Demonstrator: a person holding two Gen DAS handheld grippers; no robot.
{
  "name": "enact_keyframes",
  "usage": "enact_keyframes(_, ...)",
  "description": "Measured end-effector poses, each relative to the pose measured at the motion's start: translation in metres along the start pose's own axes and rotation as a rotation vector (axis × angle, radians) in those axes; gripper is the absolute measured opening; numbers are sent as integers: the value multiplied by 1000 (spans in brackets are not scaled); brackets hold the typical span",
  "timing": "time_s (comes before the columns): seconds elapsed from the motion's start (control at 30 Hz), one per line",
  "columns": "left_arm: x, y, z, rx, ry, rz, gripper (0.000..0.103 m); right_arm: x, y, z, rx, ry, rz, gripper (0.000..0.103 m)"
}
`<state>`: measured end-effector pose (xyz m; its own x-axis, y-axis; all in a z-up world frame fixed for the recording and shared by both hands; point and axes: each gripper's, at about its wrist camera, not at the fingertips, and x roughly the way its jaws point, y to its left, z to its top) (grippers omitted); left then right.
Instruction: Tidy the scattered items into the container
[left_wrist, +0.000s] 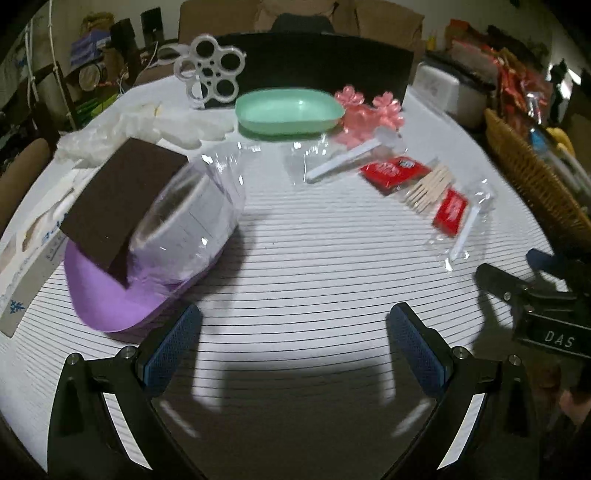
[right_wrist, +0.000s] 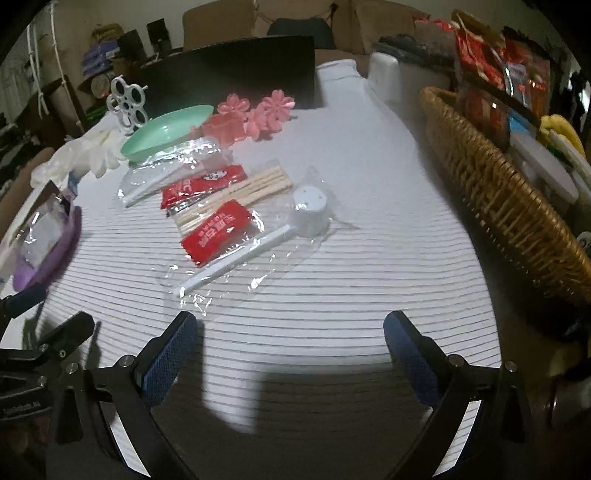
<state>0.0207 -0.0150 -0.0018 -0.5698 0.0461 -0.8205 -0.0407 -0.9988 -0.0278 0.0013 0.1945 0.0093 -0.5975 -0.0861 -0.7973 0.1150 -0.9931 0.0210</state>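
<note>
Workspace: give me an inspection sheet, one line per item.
Surface: striped cloth on the table.
Job's things: green dish; two red sachets, skewers, wrapped scoop loose on the cloth; purple dish holding a brown block and bag.
Clutter: pink flowers, white gloves.
Grippers: left hand-held gripper and right hand-held gripper open, empty.
Cables: nothing seen.
Surroundings: wicker basket, snack packets.

Hidden and cut off
Sponge (left_wrist: 114, 206) covers part of the purple dish (left_wrist: 107, 310); packet (right_wrist: 218, 230) print blurred; basket (right_wrist: 509, 206) runs off-frame.
</note>
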Motion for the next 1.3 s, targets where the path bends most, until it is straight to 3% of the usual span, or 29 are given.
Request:
enact_keyframes(0.23,4,-7,3,9,6,17,103,3,4,2,10,8,-39,103)
enact_keyframes(1.3,9,-8,9,-40,10,48,103,3,5,1,8,8,-37,103)
